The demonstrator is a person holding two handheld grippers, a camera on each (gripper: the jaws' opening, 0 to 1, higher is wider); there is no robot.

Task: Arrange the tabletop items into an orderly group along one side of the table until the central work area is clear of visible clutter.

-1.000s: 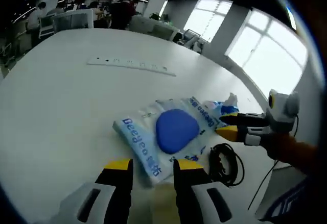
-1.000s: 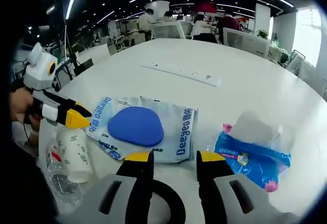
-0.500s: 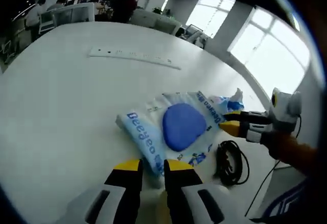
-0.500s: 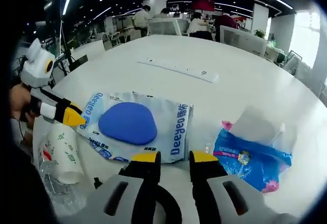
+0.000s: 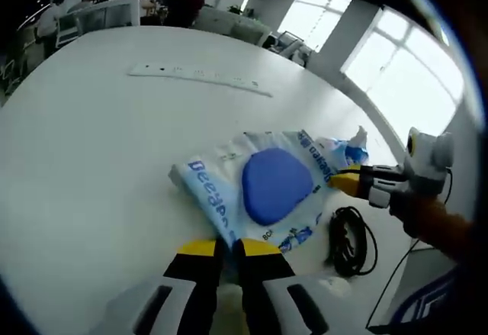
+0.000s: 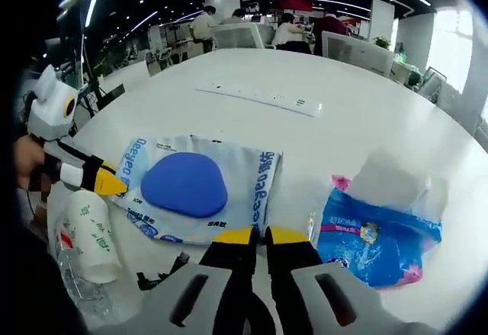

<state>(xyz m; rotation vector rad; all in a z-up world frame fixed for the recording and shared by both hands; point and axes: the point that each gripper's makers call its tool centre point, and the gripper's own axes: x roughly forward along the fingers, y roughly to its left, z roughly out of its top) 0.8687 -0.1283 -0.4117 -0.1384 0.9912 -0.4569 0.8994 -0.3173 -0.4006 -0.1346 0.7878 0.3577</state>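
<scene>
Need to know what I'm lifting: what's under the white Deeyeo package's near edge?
The Deeyeo package lies flat on the white table; both grippers close at its edges. Anything beneath it is covered.

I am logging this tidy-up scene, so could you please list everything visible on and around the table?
White plastic Deeyeo pack with blue oval print: one, table centre, between the grippers.
Blue plastic bag: one, right of the pack.
White power strip: one, long, farther back.
Black coiled cable: one, near table edge.
White paper cup: one, lying over a clear plastic bottle.
White round table: one.
Left gripper: yellow-tipped, jaws nearly together at the pack's edge.
Right gripper: the same.
</scene>
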